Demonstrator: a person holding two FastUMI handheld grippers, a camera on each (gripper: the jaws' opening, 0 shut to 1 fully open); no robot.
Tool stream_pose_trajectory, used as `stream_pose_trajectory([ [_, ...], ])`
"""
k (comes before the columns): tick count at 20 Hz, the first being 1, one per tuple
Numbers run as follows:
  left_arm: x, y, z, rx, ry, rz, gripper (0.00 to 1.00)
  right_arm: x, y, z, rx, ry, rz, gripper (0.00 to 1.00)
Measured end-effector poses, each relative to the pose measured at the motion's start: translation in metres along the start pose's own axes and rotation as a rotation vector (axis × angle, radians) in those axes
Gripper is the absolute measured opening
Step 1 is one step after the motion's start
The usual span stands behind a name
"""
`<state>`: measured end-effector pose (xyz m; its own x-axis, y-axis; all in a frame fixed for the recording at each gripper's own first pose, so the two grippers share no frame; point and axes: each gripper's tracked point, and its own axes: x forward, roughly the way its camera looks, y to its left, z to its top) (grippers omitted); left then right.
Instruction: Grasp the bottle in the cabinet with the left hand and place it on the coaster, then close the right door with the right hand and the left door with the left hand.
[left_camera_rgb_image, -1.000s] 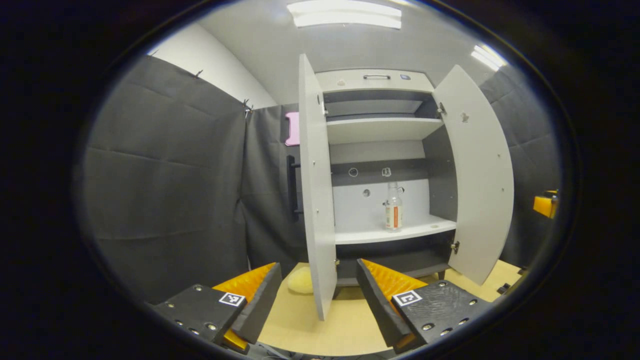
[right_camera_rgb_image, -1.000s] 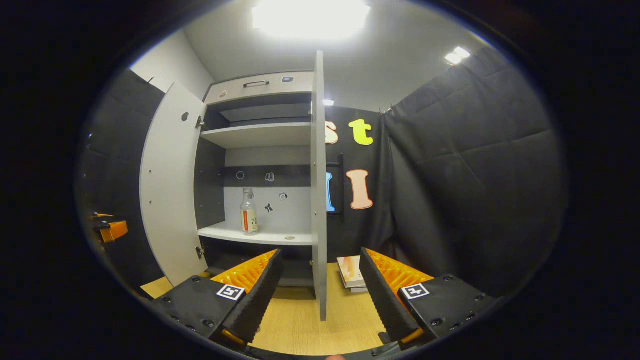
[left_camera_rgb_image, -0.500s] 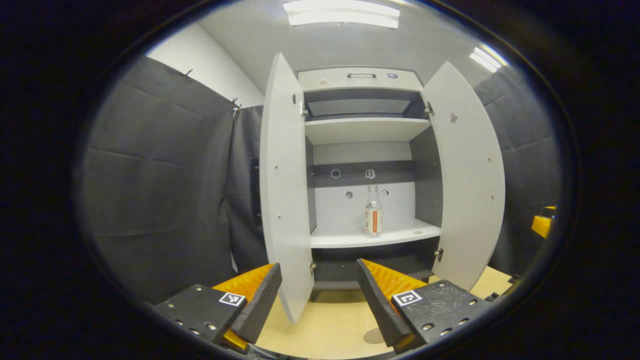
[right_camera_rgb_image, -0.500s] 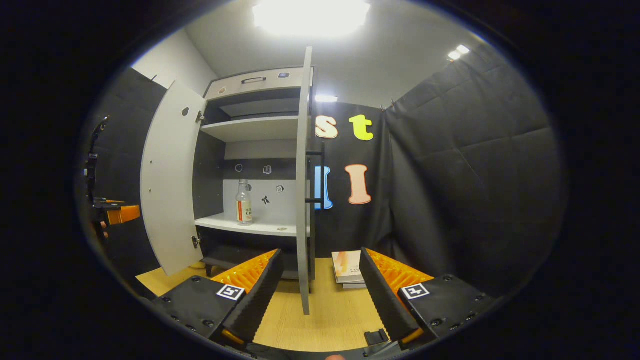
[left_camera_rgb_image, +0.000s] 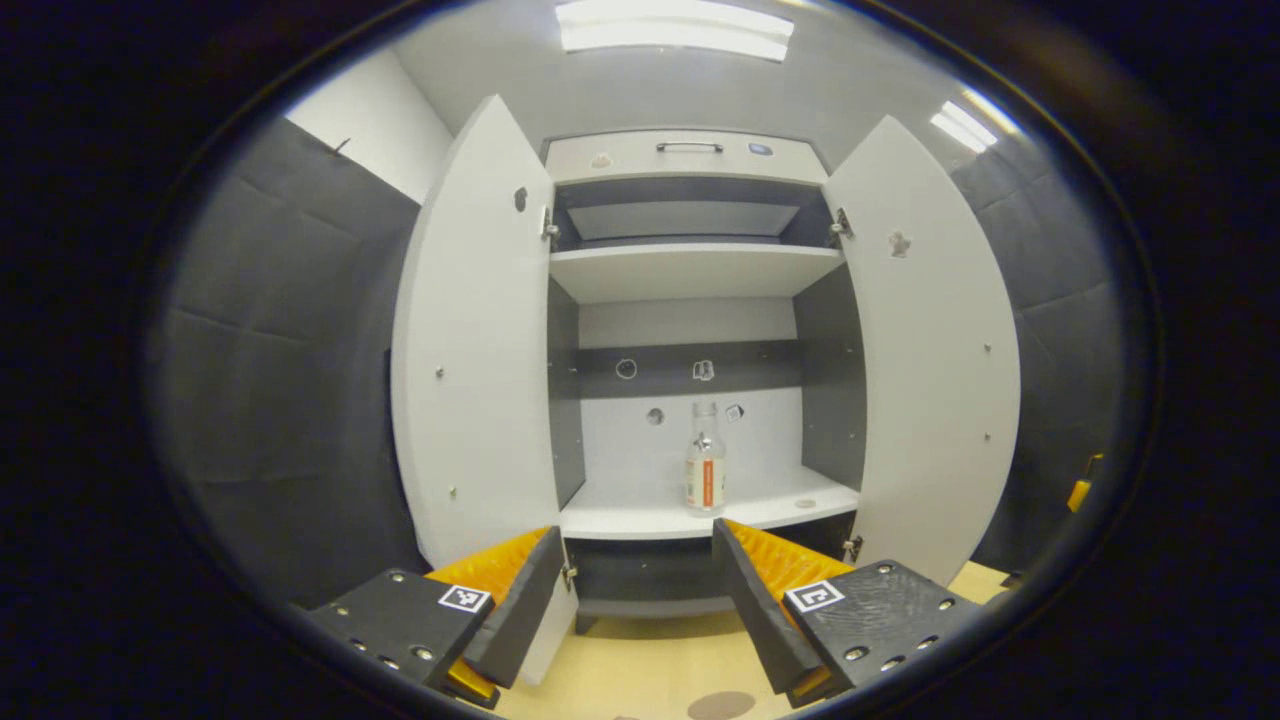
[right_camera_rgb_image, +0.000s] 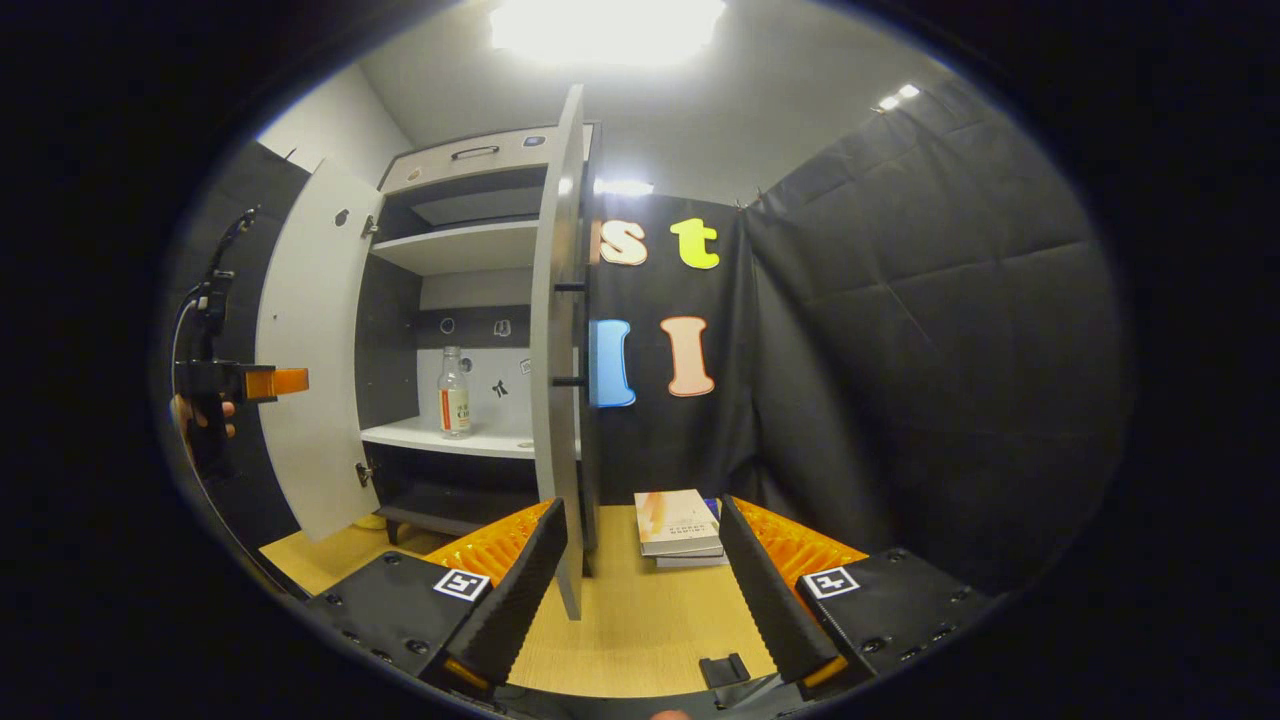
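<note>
Right, both doors wide open, bottle (left_camera_rgb_image: 705, 470) upright on lower shelf (left_camera_rgb_image: 690, 515) inside cabinet (left_camera_rgb_image: 690, 160); left gripper (left_camera_rgb_image: 635, 600) spread wide, empty, facing cabinet; right gripper (right_camera_rgb_image: 640, 590) wide too, by right door (right_camera_rgb_image: 560, 350)

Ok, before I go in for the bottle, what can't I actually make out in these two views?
- Coaster: left gripper view, a dark disc cut off by the bottom edge; only probably the coaster.
- Bottle: small and far in both views; cap and fill level unreadable.
- Cabinet right side: right gripper view, hidden behind the edge-on right door.
</note>
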<state>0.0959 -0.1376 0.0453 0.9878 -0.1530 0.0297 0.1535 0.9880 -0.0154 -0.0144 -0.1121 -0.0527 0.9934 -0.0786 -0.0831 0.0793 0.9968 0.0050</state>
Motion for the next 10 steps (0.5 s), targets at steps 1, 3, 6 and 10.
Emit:
stream_pose_trajectory([
  [1,0.014,-0.004,0.002,-0.007,-0.003,-0.015,0.90,0.002,-0.004,0.001,0.001,0.000,-0.017,0.98],
  [3,0.042,-0.011,0.009,-0.022,-0.009,-0.044,0.90,0.005,-0.009,0.004,0.000,-0.002,-0.045,0.98],
  [6,0.080,-0.019,0.019,-0.029,-0.022,-0.087,0.89,0.015,-0.015,0.008,-0.016,-0.010,-0.090,0.98],
  [10,0.134,-0.031,0.021,-0.040,-0.016,-0.148,0.91,0.029,-0.015,0.007,-0.009,-0.007,-0.138,0.98],
])
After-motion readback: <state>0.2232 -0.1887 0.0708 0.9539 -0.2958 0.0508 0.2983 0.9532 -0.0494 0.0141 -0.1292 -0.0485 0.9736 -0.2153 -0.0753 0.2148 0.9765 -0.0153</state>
